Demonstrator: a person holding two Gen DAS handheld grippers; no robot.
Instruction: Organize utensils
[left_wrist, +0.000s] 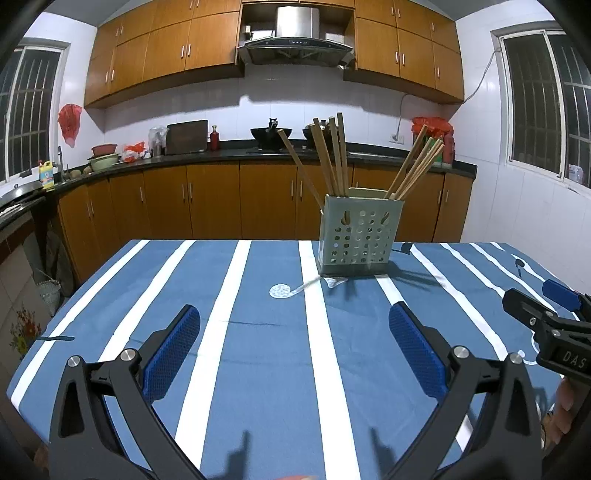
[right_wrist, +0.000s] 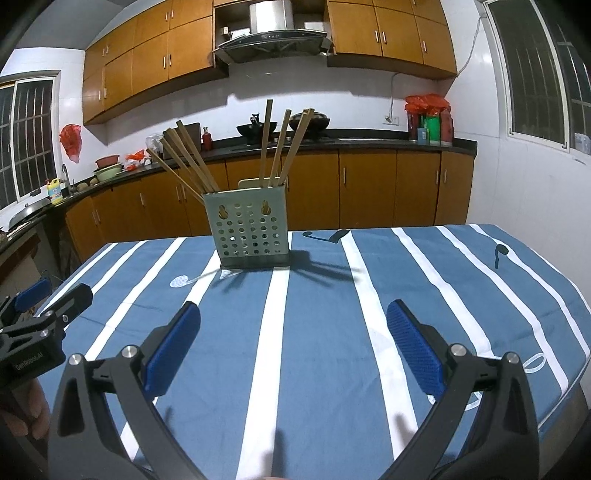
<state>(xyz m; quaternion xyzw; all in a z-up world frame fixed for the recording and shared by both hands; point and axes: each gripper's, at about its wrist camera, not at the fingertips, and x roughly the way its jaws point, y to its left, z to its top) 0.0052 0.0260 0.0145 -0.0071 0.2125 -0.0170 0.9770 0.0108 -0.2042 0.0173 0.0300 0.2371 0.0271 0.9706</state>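
- The left tongs (left_wrist: 293, 325) hang above the striped tablecloth (left_wrist: 258, 369) with both blue pads spread wide and nothing between them: released.
- The right tongs (right_wrist: 291, 325) are the same, pads wide apart and empty, low over the cloth.
- Each pair shows at the edge of the other's view, so they sit side by side, near each other but not touching.
- Straight ahead of both, well beyond the fingertips, stands the grey-green holder (left_wrist: 357, 236) with round holes in its wall, upright on the cloth.
- The chopsticks (left_wrist: 332, 155) are all in that holder, fanned out in two leaning bunches, one toward the left and one toward the right; a flat pale piece shows just behind the rim, too hidden to name.
- No loose utensil lies on the cloth in either view.
- Judged from this, the step in hand is either the very start or the end of the sorting; I cannot tell which.
- If work remains, the next move calls for reaching forward to the holder and closing on a chopstick near its top, gently, since the thin sticks lean and cross and the light holder could tip.
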